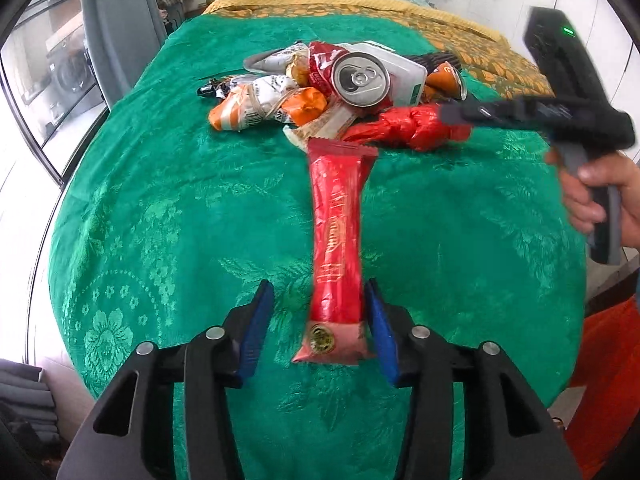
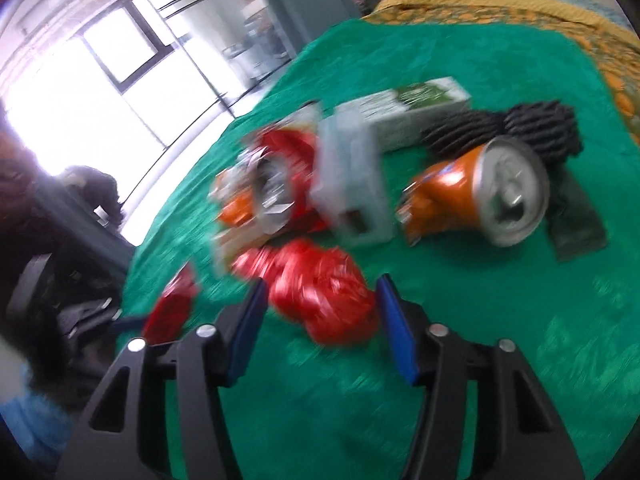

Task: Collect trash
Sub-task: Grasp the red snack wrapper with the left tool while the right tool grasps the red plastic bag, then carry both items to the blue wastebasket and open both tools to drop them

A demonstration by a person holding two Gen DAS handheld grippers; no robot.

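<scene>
A heap of trash lies on a green bedspread (image 1: pixel 160 200): a red can (image 1: pixel 360 78), orange and white wrappers (image 1: pixel 260 108), a white carton (image 1: pixel 404 68), a crushed orange can (image 2: pixel 480 192) and a crumpled red wrapper (image 1: pixel 408 128). A long red snack wrapper (image 1: pixel 336 236) stretches from the heap to my left gripper (image 1: pixel 320 312), which is open; the wrapper's near end lies between the fingers, against the right pad (image 1: pixel 380 320). My right gripper (image 2: pixel 320 312) is open, with the crumpled red wrapper (image 2: pixel 320 296) between its fingers. The right wrist view is blurred.
A black ribbed wrapper (image 2: pixel 512 128) lies behind the orange can. A yellow patterned blanket (image 1: pixel 360 4) covers the far bed. Glass doors (image 1: pixel 48 80) stand at the left. The right gripper's handle and hand (image 1: pixel 588 184) hang at the bed's right edge.
</scene>
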